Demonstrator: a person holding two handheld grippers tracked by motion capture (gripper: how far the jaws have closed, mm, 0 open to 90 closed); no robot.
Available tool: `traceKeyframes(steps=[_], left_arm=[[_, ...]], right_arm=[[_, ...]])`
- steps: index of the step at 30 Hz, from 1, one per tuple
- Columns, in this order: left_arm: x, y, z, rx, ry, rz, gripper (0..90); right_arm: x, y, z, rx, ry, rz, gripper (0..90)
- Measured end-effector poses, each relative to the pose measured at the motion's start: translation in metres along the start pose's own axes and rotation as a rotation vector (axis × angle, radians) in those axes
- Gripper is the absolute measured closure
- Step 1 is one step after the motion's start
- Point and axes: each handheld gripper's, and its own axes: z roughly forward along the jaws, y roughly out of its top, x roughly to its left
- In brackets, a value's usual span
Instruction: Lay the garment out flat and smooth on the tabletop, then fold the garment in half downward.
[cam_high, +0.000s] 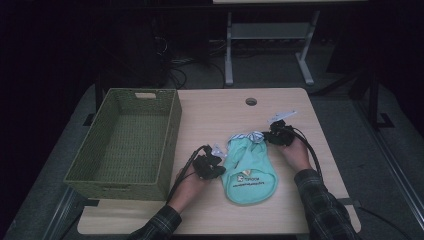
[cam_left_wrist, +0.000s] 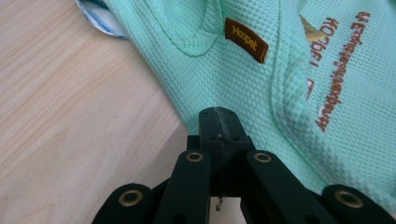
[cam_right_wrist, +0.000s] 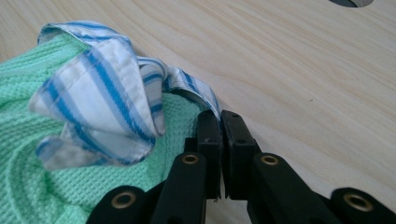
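Observation:
A small mint-green knit shirt (cam_high: 248, 172) with a blue-striped white collar (cam_right_wrist: 107, 93) lies flat on the wooden table (cam_high: 210, 115). It carries a brown "Hoopet" tag (cam_left_wrist: 246, 40) and printed lettering. My left gripper (cam_high: 221, 162) is at the shirt's left edge, and its jaws (cam_left_wrist: 218, 117) are shut on the green fabric's edge. At the collar end is my right gripper (cam_high: 265, 136); its jaws (cam_right_wrist: 222, 122) are pressed together on the striped collar's rim where it meets the green knit (cam_right_wrist: 56, 186).
A deep green woven basket (cam_high: 172, 131) stands empty on the table's left side, close to my left hand. A round cable hole (cam_high: 251, 101) is at the back. Bare wood (cam_high: 300, 200) lies near the front right corner. The floor around is dark.

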Motion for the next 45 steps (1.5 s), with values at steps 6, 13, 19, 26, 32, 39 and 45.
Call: traceKeyframes(steps=[6,13,19,26,32,39,45], left_arm=[[0.006,-0.001,-0.001,0.004,0.029,0.005,89.5],[0.016,0.002,-0.006,-0.010,0.036,-0.034,81.7],[0.027,0.012,-0.013,-0.050,0.005,-0.067,72.6],[0.044,0.030,-0.016,-0.088,0.003,-0.088,62.9],[0.061,0.045,-0.013,-0.114,0.021,-0.110,59.3],[0.082,0.057,-0.001,-0.129,0.050,-0.130,57.8],[0.095,0.064,0.010,-0.138,0.056,-0.153,55.4]], right_arm=[[0.004,-0.004,-0.016,-0.070,0.043,0.027,82.7],[0.007,-0.013,-0.034,-0.110,0.092,0.054,77.8],[0.014,-0.009,-0.040,-0.098,0.109,0.040,72.6],[0.013,-0.002,-0.041,-0.101,0.115,0.045,69.0],[0.012,0.006,-0.036,-0.105,0.102,0.049,68.0],[0.008,0.012,-0.027,-0.102,0.094,0.073,66.6],[0.004,0.014,-0.019,-0.088,0.092,0.090,65.2]])
